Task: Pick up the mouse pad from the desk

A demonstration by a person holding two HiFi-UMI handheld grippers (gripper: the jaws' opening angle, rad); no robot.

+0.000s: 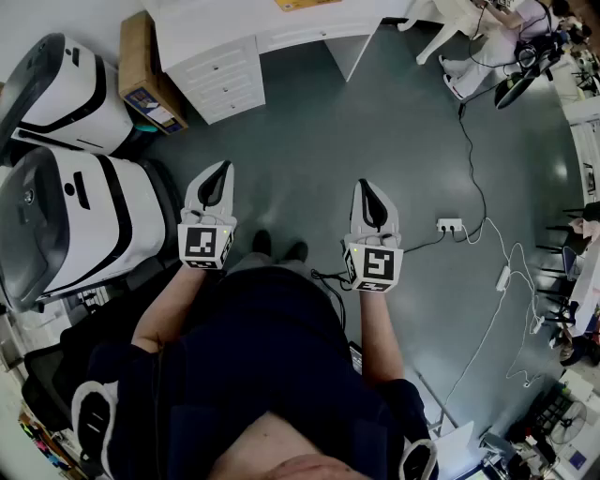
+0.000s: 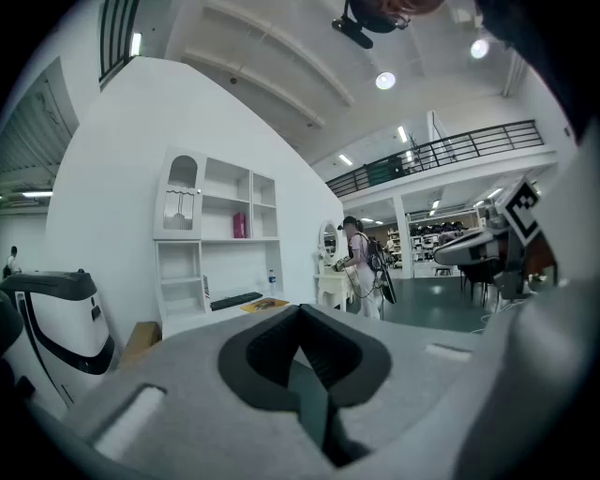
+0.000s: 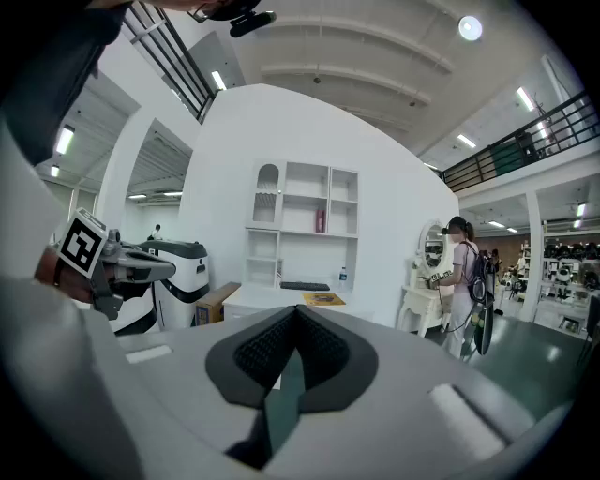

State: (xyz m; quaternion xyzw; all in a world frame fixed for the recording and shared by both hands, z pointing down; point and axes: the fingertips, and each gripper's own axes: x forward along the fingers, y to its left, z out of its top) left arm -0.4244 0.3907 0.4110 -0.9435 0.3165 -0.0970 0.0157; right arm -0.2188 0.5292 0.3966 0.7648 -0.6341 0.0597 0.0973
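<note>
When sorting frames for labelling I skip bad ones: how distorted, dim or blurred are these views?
Head view: dim, strongly bowed, the desk looks curved. Left gripper view: black round vignette, ceiling lamp glaring, jaws soft close up, shelves sharp. Right gripper view: same vignette, jaws soft, desk beyond sharp.

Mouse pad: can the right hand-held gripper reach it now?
Probably not yet: right hand-held gripper, shut, is over floor, well short of the desk with the mouse pad. Nothing blocks the way.

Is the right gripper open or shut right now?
Shut. The right gripper shows its jaw tips touching, with nothing held between them.
</note>
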